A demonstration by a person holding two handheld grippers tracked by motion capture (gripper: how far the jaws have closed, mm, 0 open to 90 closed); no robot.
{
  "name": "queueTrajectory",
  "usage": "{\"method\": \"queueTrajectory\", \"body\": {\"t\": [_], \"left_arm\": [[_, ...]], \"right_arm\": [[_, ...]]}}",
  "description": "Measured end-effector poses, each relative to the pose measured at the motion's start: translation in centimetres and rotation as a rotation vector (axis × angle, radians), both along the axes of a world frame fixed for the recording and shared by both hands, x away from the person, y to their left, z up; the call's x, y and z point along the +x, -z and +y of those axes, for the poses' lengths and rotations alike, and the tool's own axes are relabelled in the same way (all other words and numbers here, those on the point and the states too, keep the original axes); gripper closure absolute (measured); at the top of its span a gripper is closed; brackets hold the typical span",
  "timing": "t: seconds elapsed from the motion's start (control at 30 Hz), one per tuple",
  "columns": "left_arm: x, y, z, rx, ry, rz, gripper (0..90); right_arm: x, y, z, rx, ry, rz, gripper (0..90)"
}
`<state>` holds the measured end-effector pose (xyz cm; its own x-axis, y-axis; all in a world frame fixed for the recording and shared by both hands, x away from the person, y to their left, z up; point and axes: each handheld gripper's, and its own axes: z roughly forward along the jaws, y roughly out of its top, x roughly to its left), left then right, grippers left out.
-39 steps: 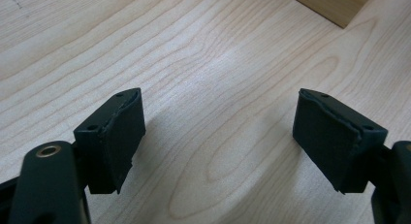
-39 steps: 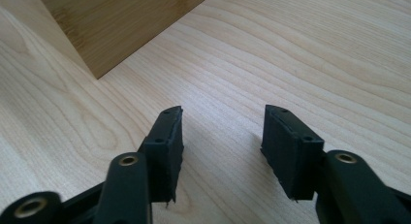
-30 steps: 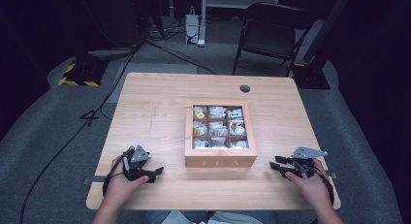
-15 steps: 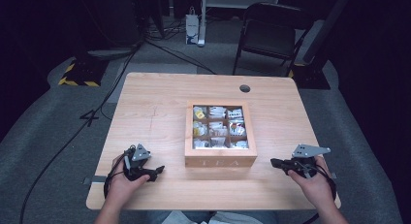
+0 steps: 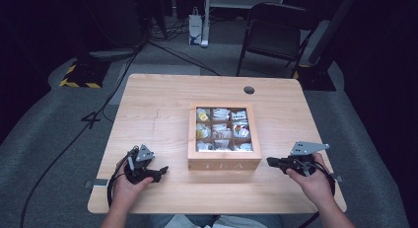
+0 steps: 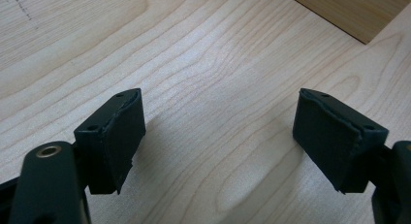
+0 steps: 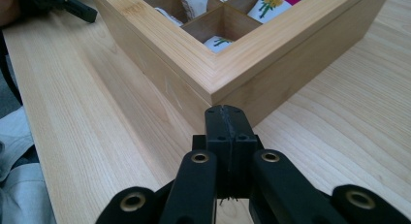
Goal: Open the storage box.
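Tea box (image 5: 224,164), lettered front twd person, roughly square.

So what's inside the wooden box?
The wooden box is split into nine compartments holding tea packets, white, yellow and green. What lies under the top packets is covered. Its front reads TEA.

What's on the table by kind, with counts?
Wooden tea box: 1
Compartments in the box: 9, in a three-by-three grid, holding tea packets
Hand-held grippers: 2, the left hand-held gripper and the right hand-held gripper
Total: 3 things on the table, the box counted with its compartments
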<state>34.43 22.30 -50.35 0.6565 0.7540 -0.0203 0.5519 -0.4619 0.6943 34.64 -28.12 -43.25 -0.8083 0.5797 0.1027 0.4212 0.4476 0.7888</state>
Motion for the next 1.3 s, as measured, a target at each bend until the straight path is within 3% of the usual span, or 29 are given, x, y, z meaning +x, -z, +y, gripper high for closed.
{"method": "queueTrajectory", "body": {"t": [0.3, 0.97, 1.03, 1.3], "left_arm": [[0.2, 0.0, 0.1, -0.001, -0.028, 0.0, 19.4], [0.2, 0.0, 0.0, 0.001, -0.036, 0.001, 18.6], [0.1, 0.1, -0.1, 0.007, -0.006, 0.01, 12.6], [0.3, 0.0, -0.2, 0.015, 0.022, 0.01, 12.0]], "right_arm": [[0.4, 0.6, 0.7, -0.009, -0.025, 0.027, 90.0], [1.0, 1.2, 1.2, -0.018, -0.031, 0.049, 90.0], [0.9, 1.2, 1.2, -0.018, -0.029, 0.048, 90.0], [0.9, 1.1, 1.3, -0.006, -0.027, 0.039, 90.0]]}}
